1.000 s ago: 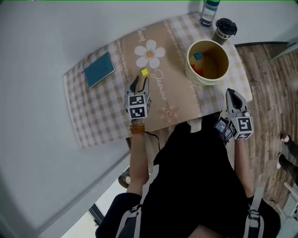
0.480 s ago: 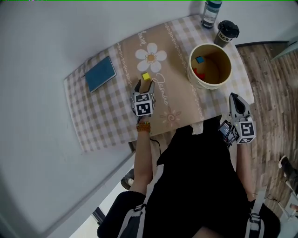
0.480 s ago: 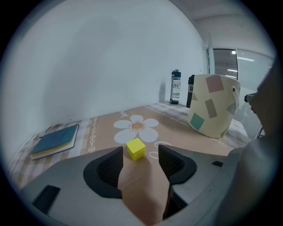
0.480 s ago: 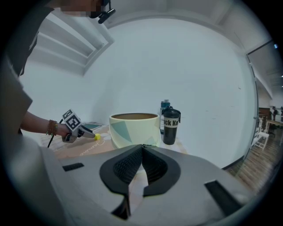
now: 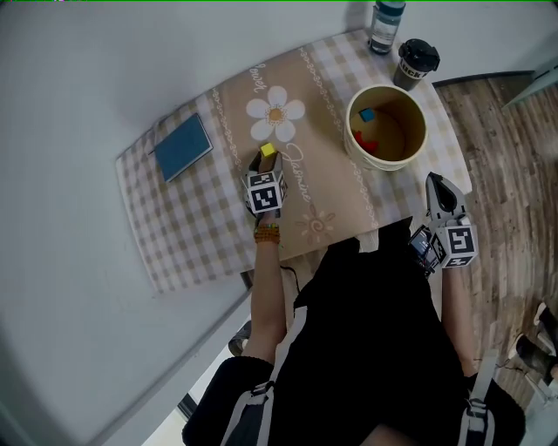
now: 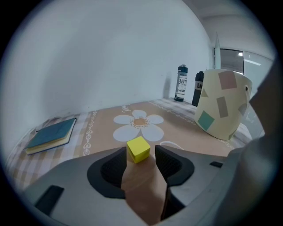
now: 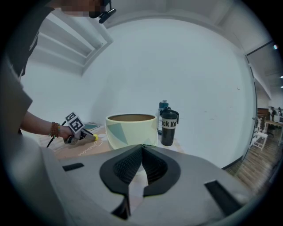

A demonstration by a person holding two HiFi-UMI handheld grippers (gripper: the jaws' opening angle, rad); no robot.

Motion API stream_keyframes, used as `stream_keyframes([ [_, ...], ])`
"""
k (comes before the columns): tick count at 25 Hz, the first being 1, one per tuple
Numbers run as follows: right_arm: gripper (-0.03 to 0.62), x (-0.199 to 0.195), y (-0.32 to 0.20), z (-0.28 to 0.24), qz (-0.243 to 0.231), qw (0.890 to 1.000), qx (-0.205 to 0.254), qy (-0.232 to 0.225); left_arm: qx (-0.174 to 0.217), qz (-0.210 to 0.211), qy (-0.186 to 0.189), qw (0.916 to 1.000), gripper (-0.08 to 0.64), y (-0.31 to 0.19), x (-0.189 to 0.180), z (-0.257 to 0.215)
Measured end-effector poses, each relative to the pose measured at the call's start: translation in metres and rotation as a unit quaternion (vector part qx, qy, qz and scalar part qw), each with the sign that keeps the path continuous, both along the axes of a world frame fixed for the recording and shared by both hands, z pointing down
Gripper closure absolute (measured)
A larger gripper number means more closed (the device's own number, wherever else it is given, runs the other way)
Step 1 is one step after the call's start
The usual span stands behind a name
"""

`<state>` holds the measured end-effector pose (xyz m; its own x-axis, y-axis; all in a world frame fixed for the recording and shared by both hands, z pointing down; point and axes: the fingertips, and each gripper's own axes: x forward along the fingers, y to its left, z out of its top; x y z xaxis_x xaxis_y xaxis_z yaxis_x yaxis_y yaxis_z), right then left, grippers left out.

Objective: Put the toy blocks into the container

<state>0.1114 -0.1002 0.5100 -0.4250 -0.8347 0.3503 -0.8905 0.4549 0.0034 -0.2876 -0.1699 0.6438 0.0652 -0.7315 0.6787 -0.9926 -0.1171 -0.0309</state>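
Observation:
A small yellow block (image 5: 268, 150) (image 6: 138, 149) lies on the tan runner just below the printed daisy (image 5: 275, 113). My left gripper (image 5: 267, 158) (image 6: 140, 152) rests on the table with the block between its jaw tips. Its jaws are closing, and a gap still shows on the block's right side. The cream container (image 5: 352, 144) (image 6: 221, 106) (image 7: 131, 130) stands at the right and holds a blue block (image 5: 367, 114) and a red block (image 5: 364, 141). My right gripper (image 5: 433, 181) (image 7: 142, 146) hangs off the table's near right corner, shut on nothing.
A blue notebook (image 5: 183, 146) (image 6: 48, 136) lies at the table's left. A dark bottle (image 5: 384, 24) and a black lidded cup (image 5: 416, 59) (image 7: 168, 127) stand behind the container at the far right corner. Wooden floor lies beyond the table's right edge.
My left gripper has slid forward along the runner until the yellow block sits between its jaws. The right gripper has barely moved.

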Motion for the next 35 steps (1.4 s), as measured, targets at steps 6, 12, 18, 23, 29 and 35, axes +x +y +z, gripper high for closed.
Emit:
stream_keyframes([
  [6, 0.586, 0.003, -0.002, 0.000, 0.001, 1.000, 0.001, 0.000, -0.001, -0.012, 0.000, 0.9999, 0.379, -0.005, -0.001, 0.002],
  [12, 0.586, 0.004, 0.001, 0.000, 0.001, 1.000, 0.001, -0.004, -0.002, -0.010, 0.001, 0.9999, 0.396, 0.001, 0.000, -0.003],
  [18, 0.586, -0.005, 0.000, 0.002, -0.008, 1.000, 0.003, -0.011, 0.018, 0.008, 0.007, 0.9998, 0.399, 0.017, 0.014, -0.020],
  [23, 0.586, -0.016, 0.003, 0.005, -0.024, 1.000, 0.000, -0.017, 0.038, 0.054, 0.011, 0.9978, 0.399, 0.048, 0.044, -0.041],
  [29, 0.586, -0.022, 0.005, 0.002, -0.034, 0.999, 0.007, -0.020, 0.064, 0.112, 0.033, 0.9911, 0.400, 0.073, 0.098, -0.060],
  [35, 0.586, -0.018, 0.010, 0.004, -0.029, 0.999, 0.003, -0.021, 0.065, 0.163, 0.046, 0.9834, 0.400, 0.081, 0.136, -0.059],
])
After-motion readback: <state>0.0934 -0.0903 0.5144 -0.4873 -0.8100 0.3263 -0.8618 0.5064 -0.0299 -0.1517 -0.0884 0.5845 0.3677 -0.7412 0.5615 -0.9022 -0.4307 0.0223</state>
